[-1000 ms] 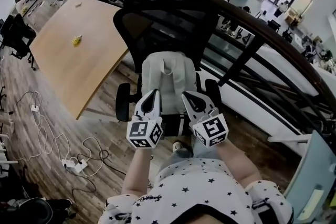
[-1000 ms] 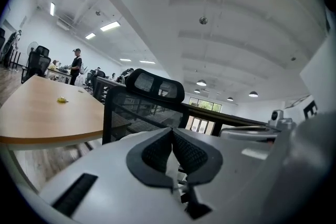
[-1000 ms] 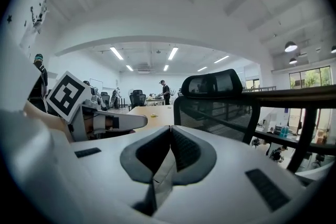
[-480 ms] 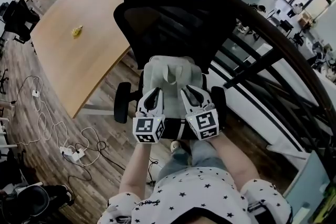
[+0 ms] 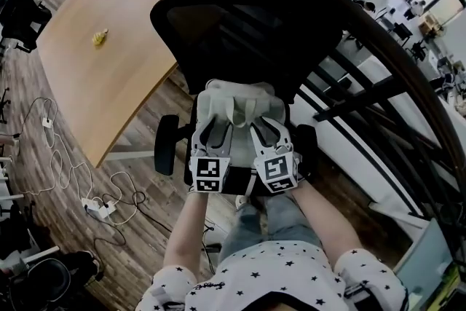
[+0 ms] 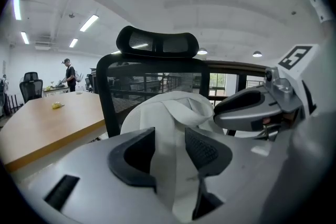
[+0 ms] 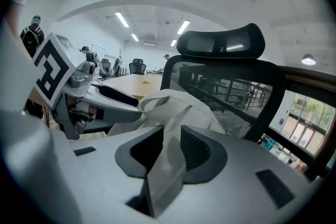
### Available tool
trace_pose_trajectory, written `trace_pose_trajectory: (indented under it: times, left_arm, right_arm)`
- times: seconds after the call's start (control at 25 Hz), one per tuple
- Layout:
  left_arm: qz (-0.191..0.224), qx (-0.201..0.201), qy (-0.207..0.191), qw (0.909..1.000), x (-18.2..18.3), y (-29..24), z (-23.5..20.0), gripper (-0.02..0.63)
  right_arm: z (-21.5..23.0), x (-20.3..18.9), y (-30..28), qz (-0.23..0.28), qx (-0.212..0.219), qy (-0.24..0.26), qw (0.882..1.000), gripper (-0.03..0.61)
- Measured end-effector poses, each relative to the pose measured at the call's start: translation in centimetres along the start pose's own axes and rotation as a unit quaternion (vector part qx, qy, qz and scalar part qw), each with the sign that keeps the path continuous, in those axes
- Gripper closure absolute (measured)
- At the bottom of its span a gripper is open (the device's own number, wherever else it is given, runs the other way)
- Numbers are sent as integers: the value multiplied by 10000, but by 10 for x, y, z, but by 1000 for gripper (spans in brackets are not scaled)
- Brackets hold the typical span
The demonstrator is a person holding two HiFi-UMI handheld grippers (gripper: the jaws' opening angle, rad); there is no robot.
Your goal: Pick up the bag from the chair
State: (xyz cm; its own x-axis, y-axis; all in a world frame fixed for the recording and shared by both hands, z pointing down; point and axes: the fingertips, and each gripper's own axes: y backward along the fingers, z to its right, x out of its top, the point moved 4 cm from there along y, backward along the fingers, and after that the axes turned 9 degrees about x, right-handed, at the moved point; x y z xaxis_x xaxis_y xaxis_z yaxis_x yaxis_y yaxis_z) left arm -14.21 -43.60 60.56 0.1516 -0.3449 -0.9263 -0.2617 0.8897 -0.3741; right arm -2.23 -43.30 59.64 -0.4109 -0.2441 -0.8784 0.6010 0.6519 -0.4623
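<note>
left gripper (image 6: 170, 152): fingers (image 6: 207, 152) pinch bag (image 6: 157, 113) strap | right gripper (image 7: 170, 147): fingers (image 7: 197, 152) pinch other strap

A light wooden table (image 5: 109, 76) stands on plank flooring (image 5: 51, 178) strewn with cables (image 5: 109, 209), beside a dark railing (image 5: 408, 68).

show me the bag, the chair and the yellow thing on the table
bag (image 5: 218, 100), head view, its white front
chair (image 5: 240, 18), head view, its black backrest
yellow thing (image 5: 97, 36), head view, its middle
</note>
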Motion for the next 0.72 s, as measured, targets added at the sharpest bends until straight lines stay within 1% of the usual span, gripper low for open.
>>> trace_pose_trajectory:
  times: [0.12, 0.32, 0.52, 0.64, 0.72]
  left_arm:
    - [-7, 39, -185, 9998, -2, -6, -2, 443]
    - [124, -26, -275, 9995, 3, -15, -3, 443]
    - [300, -135, -268, 9991, 16, -26, -6, 443]
    - [446, -193, -156, 9987, 28, -35, -7, 443]
    - [529, -247, -105, 9982, 39, -41, -9, 443]
  right_arm:
    - [3, -2, -7, -110, -84, 183, 9997, 499]
    - [7, 4, -17, 32, -168, 251, 9995, 499]
    - [14, 21, -24, 362, -187, 268, 9988, 499]
    - [23, 32, -27, 460, -266, 244, 9983, 499]
    - [27, 39, -32, 565, -235, 225, 9979, 499]
